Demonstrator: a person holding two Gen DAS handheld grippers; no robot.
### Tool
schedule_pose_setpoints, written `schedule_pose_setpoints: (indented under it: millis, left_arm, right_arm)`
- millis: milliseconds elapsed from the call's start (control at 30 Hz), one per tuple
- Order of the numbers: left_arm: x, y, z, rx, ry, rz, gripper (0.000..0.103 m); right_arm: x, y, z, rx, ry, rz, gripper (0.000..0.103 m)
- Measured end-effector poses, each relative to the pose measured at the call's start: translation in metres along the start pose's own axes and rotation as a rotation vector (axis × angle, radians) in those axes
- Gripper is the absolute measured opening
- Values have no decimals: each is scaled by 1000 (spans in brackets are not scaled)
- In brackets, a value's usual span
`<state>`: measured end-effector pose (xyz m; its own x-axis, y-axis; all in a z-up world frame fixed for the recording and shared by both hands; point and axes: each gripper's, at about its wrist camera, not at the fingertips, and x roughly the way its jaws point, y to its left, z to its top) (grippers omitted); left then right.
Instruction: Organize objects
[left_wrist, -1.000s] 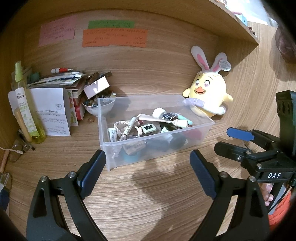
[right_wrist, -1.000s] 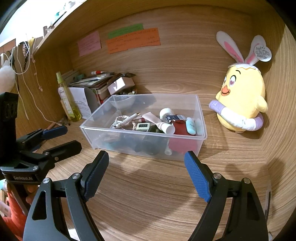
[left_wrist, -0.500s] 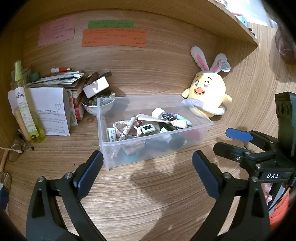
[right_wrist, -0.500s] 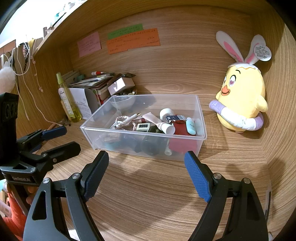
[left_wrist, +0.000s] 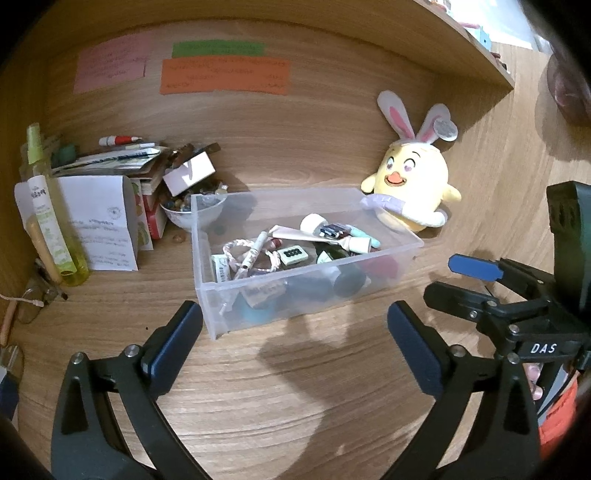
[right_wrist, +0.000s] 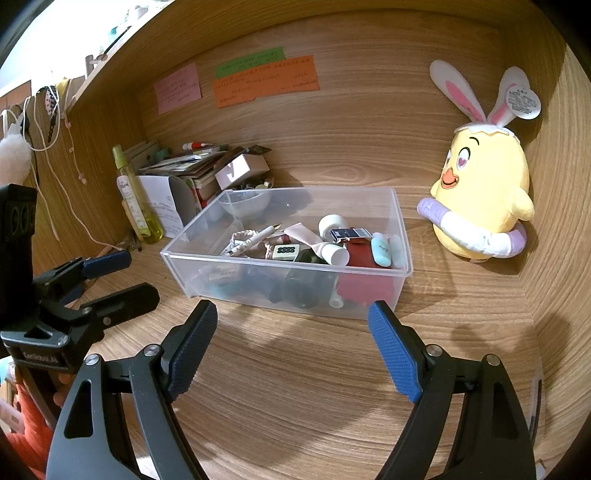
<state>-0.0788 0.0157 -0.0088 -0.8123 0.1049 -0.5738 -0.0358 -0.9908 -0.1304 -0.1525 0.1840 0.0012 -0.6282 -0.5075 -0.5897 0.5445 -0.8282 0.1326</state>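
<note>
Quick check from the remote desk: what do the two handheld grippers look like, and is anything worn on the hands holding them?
Both are black frames with silver screws. The left gripper has dark navy pads; seen from the right wrist camera, its body carries a white label, too blurred to read. The right gripper has brighter blue, textured pads, and its body reads "DAS" in white. An orange sleeve or glove shows under each; which, I cannot tell.

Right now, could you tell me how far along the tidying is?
Small items already lie in the clear plastic bin. Nothing is in hand: the left gripper, jaws just opening, and right gripper are empty. The yellow chick plush sits outside on the desk.
</note>
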Motion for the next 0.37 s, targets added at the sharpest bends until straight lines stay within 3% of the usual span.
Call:
schedule_pose_setpoints:
  millis: [367]
  left_arm:
    - [-1,1,-1,-7,-16,5,102]
  right_arm:
    - [0,0,-1,8,2,-8,82]
